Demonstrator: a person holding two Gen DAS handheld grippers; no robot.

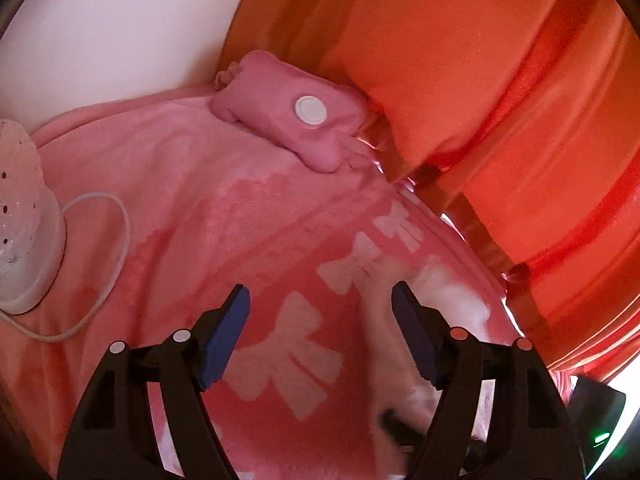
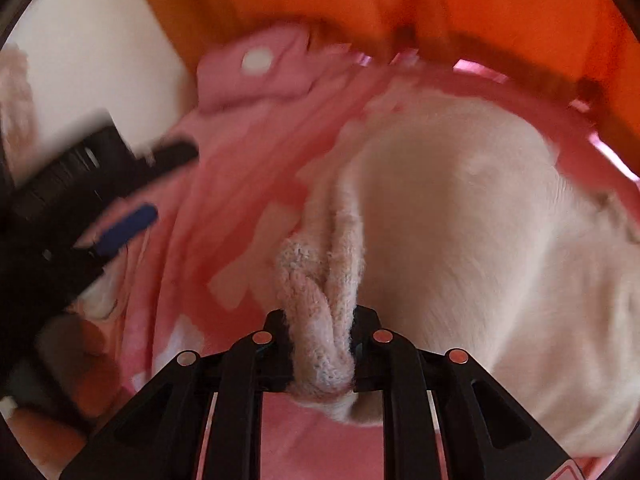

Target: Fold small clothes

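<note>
A cream fuzzy garment [image 2: 460, 220] lies spread on a pink blanket with white bows [image 1: 180, 200]. My right gripper [image 2: 322, 316] is shut on a bunched, rolled edge of this garment, which bulges out between its jaws. My left gripper [image 1: 320, 292] hangs open above the blanket with only the bow pattern showing between its blue pads. The same garment appears as a pale blur [image 1: 452, 292] beside and behind its right finger. In the right wrist view the left gripper [image 2: 160, 184] is at the far left, blurred, apart from the garment.
A pink pouch with a white round button [image 1: 280, 108] lies at the blanket's far edge. A white perforated device [image 1: 24, 232] with a looping cord [image 1: 116, 248] stands at the left. Orange curtain [image 1: 480, 60] hangs behind, beside a white wall [image 1: 120, 20].
</note>
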